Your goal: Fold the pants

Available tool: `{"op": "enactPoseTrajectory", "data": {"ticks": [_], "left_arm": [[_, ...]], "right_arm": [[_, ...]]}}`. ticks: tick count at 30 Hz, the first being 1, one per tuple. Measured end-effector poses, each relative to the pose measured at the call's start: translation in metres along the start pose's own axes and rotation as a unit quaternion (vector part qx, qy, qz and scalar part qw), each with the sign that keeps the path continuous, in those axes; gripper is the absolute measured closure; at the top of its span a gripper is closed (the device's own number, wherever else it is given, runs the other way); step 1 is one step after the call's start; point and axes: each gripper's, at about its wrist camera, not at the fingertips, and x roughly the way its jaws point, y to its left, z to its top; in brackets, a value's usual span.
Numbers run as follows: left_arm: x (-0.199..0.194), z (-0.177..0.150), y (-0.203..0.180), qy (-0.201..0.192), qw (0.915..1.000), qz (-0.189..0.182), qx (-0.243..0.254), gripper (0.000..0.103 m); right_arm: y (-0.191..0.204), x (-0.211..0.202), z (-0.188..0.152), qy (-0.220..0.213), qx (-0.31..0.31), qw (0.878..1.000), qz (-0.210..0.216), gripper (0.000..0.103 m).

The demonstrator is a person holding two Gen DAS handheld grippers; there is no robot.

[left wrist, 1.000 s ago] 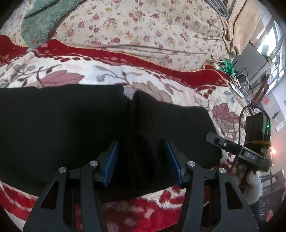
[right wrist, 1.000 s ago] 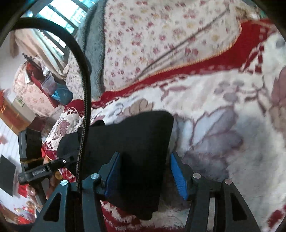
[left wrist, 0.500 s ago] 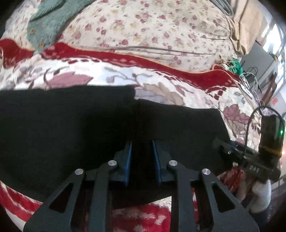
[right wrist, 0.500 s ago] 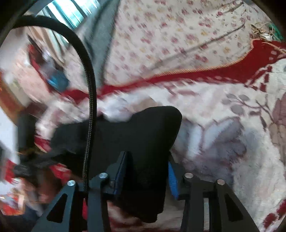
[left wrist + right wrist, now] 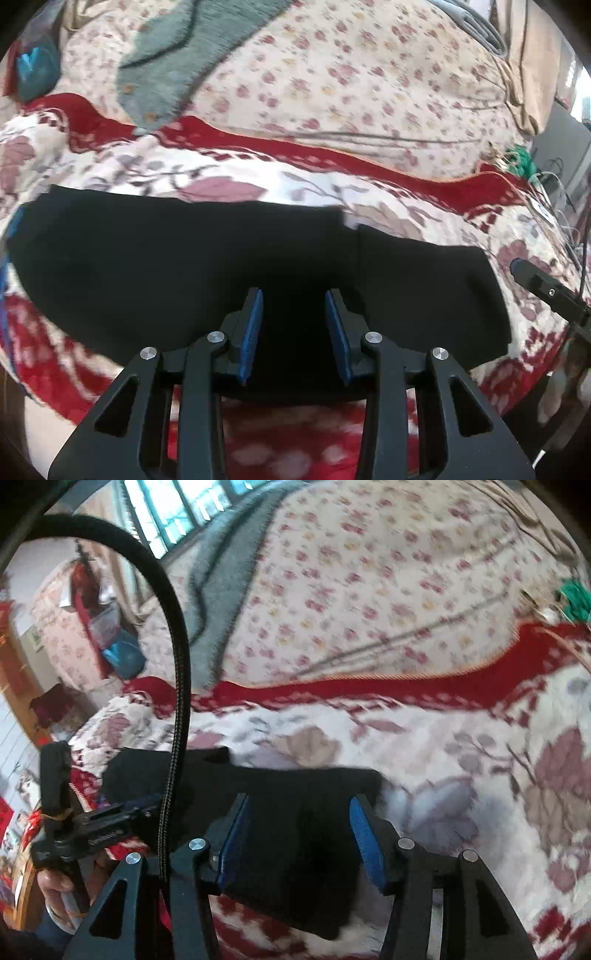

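Observation:
Black pants (image 5: pixel 184 258) lie spread across a red and white floral blanket (image 5: pixel 325 181). My left gripper (image 5: pixel 295 328) hovers over their near middle. Its jaws are opening, and the blue pads stand apart with black cloth beneath them, not pinched. In the right wrist view the end of the pants (image 5: pixel 295 794) lies flat between the pads of my right gripper (image 5: pixel 301 838), which stands wide and does not press the cloth. The other tool, the left gripper (image 5: pixel 92 830), shows at the left edge with a hand (image 5: pixel 55 882) on it.
Behind the blanket lies a cream sheet with small flowers (image 5: pixel 351 74), and a grey-green fleece (image 5: pixel 177 48) rests on it. Cables and green cord (image 5: pixel 524 170) sit at the far right edge. A black braided cable (image 5: pixel 177 657) arcs across the right wrist view.
The left jaws narrowed over the middle of the pants, then widened again, and that view drew back. The right gripper rose and rolled, and the end of the pants stays on the blanket.

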Motion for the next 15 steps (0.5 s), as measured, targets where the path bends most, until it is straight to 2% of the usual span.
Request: {"op": "enactPoseTrajectory", "data": {"ticks": [6,8,11,15], "left_arm": [[-0.017,-0.001,0.031,-0.014,0.9988,0.038,-0.027,0.069],[-0.021,-0.002,0.043,-0.013,0.9983,0.037,-0.042,0.068],[-0.025,-0.004,0.06,-0.014,0.9968,0.044,-0.065,0.062],[-0.028,-0.007,0.079,-0.011,0.9945,0.044,-0.094,0.062]], "right_arm": [[0.035,0.036,0.007,0.028,-0.023,0.998,0.049,0.049],[0.048,0.051,0.01,0.04,-0.034,0.997,0.059,0.049],[0.067,0.068,0.014,0.053,-0.046,0.994,0.08,0.049],[0.092,0.087,0.02,0.065,-0.071,0.991,0.098,0.049]]}}
